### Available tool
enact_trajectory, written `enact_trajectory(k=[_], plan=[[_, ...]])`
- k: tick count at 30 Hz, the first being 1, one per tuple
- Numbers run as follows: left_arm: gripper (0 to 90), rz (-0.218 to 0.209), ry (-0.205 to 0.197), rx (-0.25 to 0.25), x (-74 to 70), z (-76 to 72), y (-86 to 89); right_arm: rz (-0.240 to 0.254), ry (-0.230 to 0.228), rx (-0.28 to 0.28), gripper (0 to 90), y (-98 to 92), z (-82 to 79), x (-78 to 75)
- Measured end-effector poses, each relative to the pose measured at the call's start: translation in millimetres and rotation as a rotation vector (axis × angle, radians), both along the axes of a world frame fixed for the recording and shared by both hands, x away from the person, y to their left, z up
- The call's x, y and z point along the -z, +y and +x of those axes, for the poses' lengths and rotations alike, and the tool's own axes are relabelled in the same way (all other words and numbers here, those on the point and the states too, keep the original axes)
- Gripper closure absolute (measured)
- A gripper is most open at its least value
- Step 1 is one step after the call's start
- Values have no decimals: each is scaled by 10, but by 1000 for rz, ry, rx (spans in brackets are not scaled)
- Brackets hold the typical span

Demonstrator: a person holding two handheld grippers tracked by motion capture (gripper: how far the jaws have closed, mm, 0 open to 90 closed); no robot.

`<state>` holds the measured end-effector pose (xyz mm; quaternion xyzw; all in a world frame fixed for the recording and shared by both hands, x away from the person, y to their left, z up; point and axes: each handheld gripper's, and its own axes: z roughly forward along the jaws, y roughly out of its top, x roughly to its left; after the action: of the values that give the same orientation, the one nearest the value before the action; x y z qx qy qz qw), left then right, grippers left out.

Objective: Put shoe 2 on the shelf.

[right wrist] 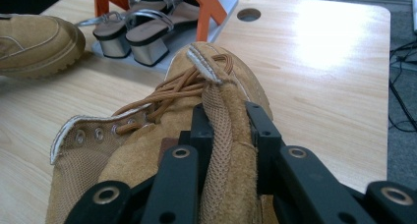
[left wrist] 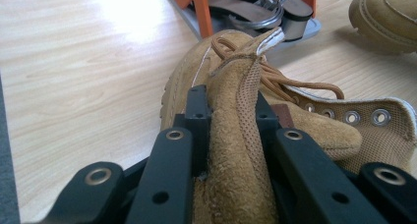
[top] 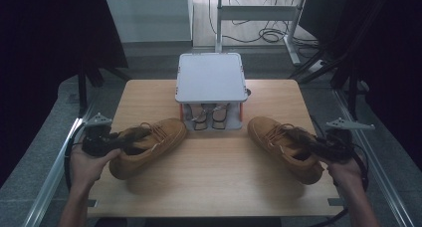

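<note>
Two tan suede lace-up boots are on the wooden table [top: 209, 182]. The left boot [top: 149, 145] points toward the middle, and my left gripper [top: 117, 141] is shut on its ankle collar [left wrist: 236, 150], the suede squeezed between the black jaws. The right boot [top: 283, 145] mirrors it, with my right gripper [top: 311, 146] shut on its collar [right wrist: 221, 150]. Each boot's toe [left wrist: 383, 17] [right wrist: 34, 42] appears in the other gripper's view. A hand holds each gripper at the near table edge.
A small grey two-tier rack [top: 211, 77] with orange legs stands at the back middle; heeled strap sandals [top: 211, 116] sit on its lower shelf. A round hole [right wrist: 248, 14] is in the tabletop near the rack. Bare wood lies between the boots.
</note>
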<state>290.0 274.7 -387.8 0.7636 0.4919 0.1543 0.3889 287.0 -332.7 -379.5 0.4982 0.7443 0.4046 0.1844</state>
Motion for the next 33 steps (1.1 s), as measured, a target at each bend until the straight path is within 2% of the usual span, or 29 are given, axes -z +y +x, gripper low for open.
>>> enact_trajectory(k=[4,5,6,8,9,13,16,17,20,21,22,23,24,29,33], plan=[[767,27,-13,1,-62,1,-29,11,-7,1,775,-15,-4,-28],[768,55,-20,2,-96,7,-56,14,-13,5,774,-21,0,-41],[769,55,-20,2,-96,7,-56,17,-10,4,774,-23,0,-47],[769,98,-21,4,-130,26,-89,18,-13,6,774,-27,2,-54],[769,98,-21,4,-130,26,-89,17,-13,7,774,-29,4,-56],[771,151,-9,17,-163,76,-107,22,-13,14,774,-46,10,-57],[772,157,-10,22,-180,87,-105,38,-14,20,774,-63,11,-55],[772,153,-10,21,-189,87,-104,38,-14,20,774,-63,11,-55],[773,96,-22,32,-239,78,-59,64,-29,29,774,-82,4,-73],[773,96,-22,32,-239,78,-59,64,-29,29,774,-82,4,-73],[773,56,-31,39,-279,67,-25,80,-42,31,774,-96,-7,-103],[774,56,-31,39,-279,67,-25,80,-42,31,774,-96,-7,-103],[774,25,-41,48,-329,53,-4,91,-53,34,774,-106,-14,-134],[774,5,-65,58,-458,23,4,109,-80,38,774,-123,-32,-228],[774,-16,-98,56,-622,-4,62,124,-117,49,773,-128,-43,-357]])
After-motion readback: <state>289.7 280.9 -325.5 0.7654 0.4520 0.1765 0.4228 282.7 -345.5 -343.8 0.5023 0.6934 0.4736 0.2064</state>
